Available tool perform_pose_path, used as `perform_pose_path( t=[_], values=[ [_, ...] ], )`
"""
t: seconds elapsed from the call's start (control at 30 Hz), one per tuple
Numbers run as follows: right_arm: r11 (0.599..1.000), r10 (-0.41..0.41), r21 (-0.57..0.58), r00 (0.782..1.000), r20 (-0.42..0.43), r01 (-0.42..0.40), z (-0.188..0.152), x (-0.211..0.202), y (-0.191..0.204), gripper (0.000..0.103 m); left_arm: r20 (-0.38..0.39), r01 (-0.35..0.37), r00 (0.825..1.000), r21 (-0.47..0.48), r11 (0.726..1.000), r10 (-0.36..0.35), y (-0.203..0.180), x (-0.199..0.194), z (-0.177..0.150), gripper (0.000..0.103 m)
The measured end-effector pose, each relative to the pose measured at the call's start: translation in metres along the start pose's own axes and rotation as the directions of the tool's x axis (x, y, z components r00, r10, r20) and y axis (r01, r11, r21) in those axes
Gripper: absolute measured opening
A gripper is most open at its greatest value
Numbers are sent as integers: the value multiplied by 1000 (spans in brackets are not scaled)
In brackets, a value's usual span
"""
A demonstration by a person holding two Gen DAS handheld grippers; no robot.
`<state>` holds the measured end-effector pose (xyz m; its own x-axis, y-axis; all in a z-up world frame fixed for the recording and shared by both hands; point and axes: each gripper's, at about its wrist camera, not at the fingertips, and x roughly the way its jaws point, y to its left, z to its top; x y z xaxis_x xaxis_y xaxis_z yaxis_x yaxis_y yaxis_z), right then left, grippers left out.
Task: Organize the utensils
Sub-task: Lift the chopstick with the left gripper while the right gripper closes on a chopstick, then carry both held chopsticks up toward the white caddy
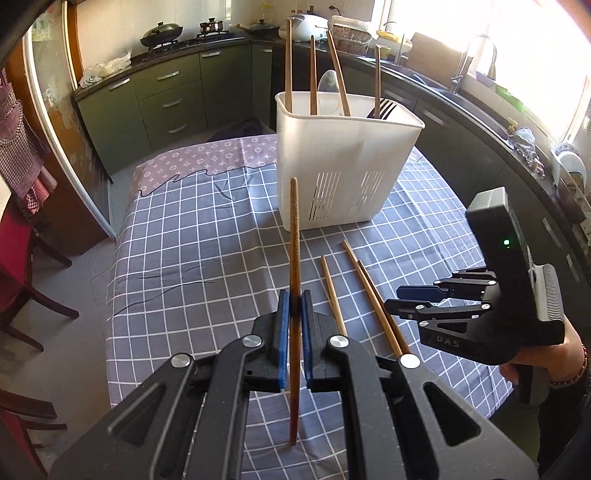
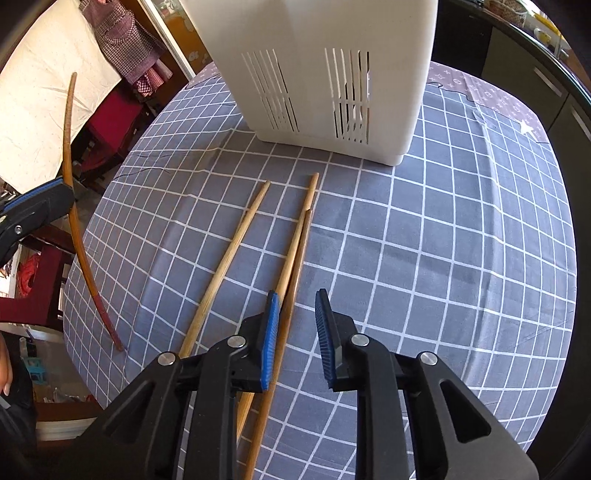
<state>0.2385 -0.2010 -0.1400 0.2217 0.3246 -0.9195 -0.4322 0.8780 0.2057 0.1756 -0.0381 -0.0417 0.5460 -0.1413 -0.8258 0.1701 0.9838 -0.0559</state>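
My left gripper [image 1: 294, 325] is shut on a dark brown chopstick [image 1: 294, 258] and holds it upright above the checked tablecloth; it also shows in the right wrist view [image 2: 79, 236]. A white utensil holder [image 1: 343, 166] stands behind it, with several chopsticks, a spoon and a fork inside. Three light wooden chopsticks [image 2: 236, 251] lie on the cloth in front of the holder [image 2: 332, 74]. My right gripper [image 2: 297, 328] is open and empty, low over the two right-hand chopsticks [image 2: 295, 254].
The table [image 1: 184, 240] is covered by a grey checked cloth. Red chairs [image 1: 22, 280] stand at its left. Kitchen counters with a sink [image 1: 476, 66] and a stove with pans [image 1: 162, 33] run behind.
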Motion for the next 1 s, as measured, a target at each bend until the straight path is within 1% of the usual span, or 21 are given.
perform_pose_path(
  t=[0.17, 0.37, 0.53, 0.63, 0.7, 0.73, 0.77, 0.87, 0.93, 1.0],
  values=[
    [1000, -26, -7, 999, -19, 26, 1, 6, 2, 21, 7, 16, 1000, 12, 1000, -16, -2, -1, -2, 6],
    [997, -81, -15, 996, -26, 81, 0, 7, -1, 21, 12, 27, 1000, 20, 999, -27, -3, -4, -3, 6],
    [996, -86, -31, 995, -47, 84, -1, 11, 4, 21, 16, 30, 999, 26, 999, -31, -4, -5, -5, 6],
    [994, -102, -37, 994, -46, 100, 1, 14, 8, 21, 18, 32, 999, 29, 999, -33, -5, -7, -6, 6],
    [992, -121, -43, 992, -40, 119, 1, 15, 11, 19, 19, 33, 999, 31, 999, -33, -5, -7, -6, 6],
    [989, -138, -53, 990, -35, 136, 1, 16, 13, 14, 19, 34, 999, 30, 999, -34, -5, -8, -6, 6],
    [988, -145, -56, 989, -29, 143, 2, 18, 17, 11, 19, 35, 999, 30, 999, -36, -5, -8, -6, 6],
    [990, -134, -46, 991, -29, 133, 3, 18, 15, 7, 20, 36, 999, 30, 999, -36, -5, -8, -6, 6],
    [989, -141, -41, 990, -20, 140, 3, 17, 13, 6, 19, 38, 999, 29, 999, -38, -5, -9, -6, 6],
    [992, -124, -26, 992, -5, 124, 5, 15, 13, 6, 21, 38, 999, 30, 999, -38, -4, -9, -6, 6]
  ],
)
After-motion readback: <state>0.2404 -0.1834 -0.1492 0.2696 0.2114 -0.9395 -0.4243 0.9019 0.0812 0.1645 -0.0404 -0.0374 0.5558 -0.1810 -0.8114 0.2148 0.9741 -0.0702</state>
